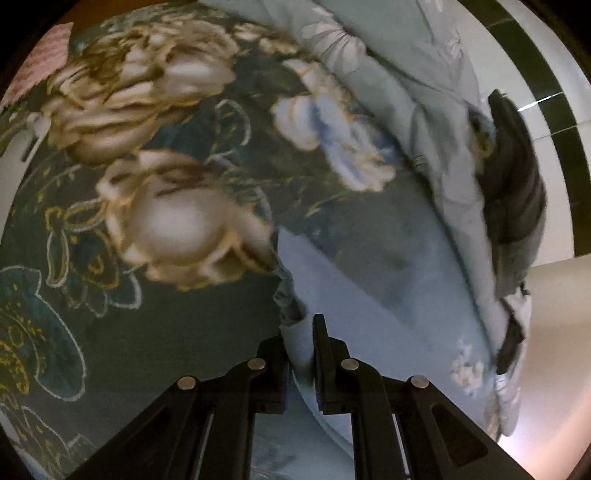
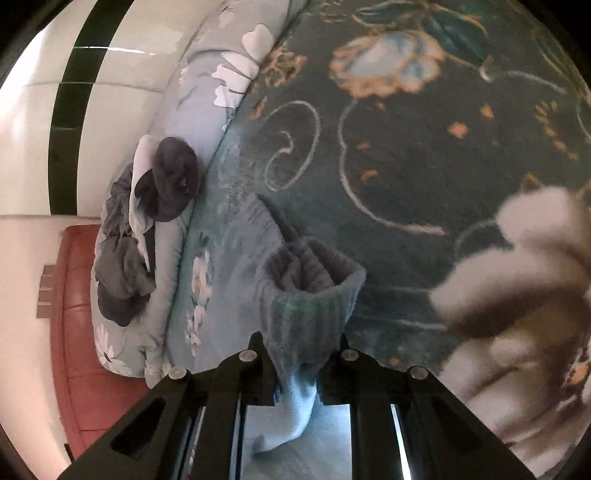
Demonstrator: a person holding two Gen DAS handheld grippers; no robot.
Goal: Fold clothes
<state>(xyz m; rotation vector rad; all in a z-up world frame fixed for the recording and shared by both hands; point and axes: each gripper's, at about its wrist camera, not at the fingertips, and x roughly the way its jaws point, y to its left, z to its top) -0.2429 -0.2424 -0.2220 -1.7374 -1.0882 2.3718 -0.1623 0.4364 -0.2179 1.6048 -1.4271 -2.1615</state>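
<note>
The left tool (image 1: 300, 360) has its two black fingers drawn close together, pinching a fold of the pale blue garment (image 1: 369, 295) between them; the cloth runs from the fingers forward and to the right, lying over the dark green floral bedspread (image 1: 166, 314); a gathered, ribbed edge of the garment shows just left of the fingertips; the picture is blurred, so finer detail cannot be told.

The right tool (image 2: 303, 347) is likewise pressed onto cloth, gripping the ribbed cuff (image 2: 310, 295) of the same pale blue garment; the cuff stands open like a tube just ahead of the fingers, and more of the light fabric hangs below between the tool's arms.

Beyond the garment, the bedspread with its large cream and blue flowers fills most of both views; along its far edge lies a light blue quilt (image 2: 229, 55) printed with white daisies, bunched into a long roll; on that roll rests a heap of dark grey clothes (image 2: 147, 221), with a strip of white cloth through it; past the quilt are a red padded headboard (image 2: 74, 314) and a white tiled wall (image 2: 122, 33) crossed by a dark stripe.
</note>
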